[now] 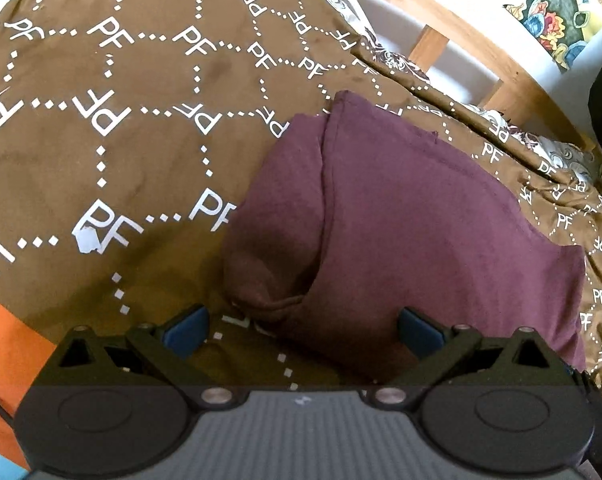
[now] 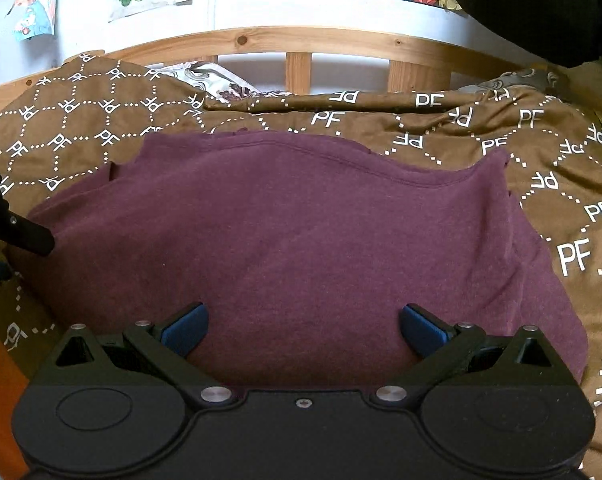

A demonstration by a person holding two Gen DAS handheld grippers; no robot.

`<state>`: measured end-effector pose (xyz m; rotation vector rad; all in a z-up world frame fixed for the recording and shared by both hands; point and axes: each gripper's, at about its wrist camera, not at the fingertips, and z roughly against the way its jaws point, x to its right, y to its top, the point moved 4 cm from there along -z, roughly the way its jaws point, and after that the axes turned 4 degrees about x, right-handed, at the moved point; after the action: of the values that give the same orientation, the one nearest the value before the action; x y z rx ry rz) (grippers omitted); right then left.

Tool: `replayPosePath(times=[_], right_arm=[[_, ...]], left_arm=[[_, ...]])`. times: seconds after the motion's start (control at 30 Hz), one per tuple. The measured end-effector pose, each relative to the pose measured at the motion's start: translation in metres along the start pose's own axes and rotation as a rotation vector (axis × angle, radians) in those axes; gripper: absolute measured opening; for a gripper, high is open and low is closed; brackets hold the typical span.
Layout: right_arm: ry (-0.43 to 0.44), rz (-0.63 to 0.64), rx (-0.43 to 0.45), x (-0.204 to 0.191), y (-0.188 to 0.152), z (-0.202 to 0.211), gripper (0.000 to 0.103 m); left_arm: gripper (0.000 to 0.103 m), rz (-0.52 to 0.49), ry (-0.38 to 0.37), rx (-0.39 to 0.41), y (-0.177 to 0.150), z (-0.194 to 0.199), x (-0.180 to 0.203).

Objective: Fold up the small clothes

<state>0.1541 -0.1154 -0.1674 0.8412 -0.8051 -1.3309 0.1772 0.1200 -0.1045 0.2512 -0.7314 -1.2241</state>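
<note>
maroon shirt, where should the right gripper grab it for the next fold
Probably the right side edge of the maroon shirt, where it lies in a loose stacked fold on the brown bedspread. Come in low from the right with the open right gripper; that edge is raised enough to pinch.

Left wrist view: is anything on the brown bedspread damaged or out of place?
Yes. A white patch on the brown bedspread, left of the maroon garment, blots one PF letter; whether peeled print or a scrap is unclear. The garment's near-left corner is bunched.
</note>
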Motion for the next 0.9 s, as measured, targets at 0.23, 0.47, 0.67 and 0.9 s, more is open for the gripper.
replayPosePath(times=[0.23,0.47,0.67,0.9], right_arm=[[0.006,-0.009,0.002,0.002,0.000,0.000,0.103],[0.009,-0.013,0.003,0.003,0.000,0.000,0.103],[0.009,-0.013,0.004,0.003,0.000,0.000,0.103],[0.008,-0.013,0.004,0.003,0.000,0.000,0.103]], left_arm=[[0.102,0.011,0.001,-0.003,0.001,-0.002,-0.001],[0.102,0.038,-0.021,-0.015,0.001,-0.004,-0.003],[0.102,0.039,-0.020,-0.016,0.001,-0.005,-0.001],[0.102,0.062,-0.004,-0.003,0.011,-0.013,0.001]])
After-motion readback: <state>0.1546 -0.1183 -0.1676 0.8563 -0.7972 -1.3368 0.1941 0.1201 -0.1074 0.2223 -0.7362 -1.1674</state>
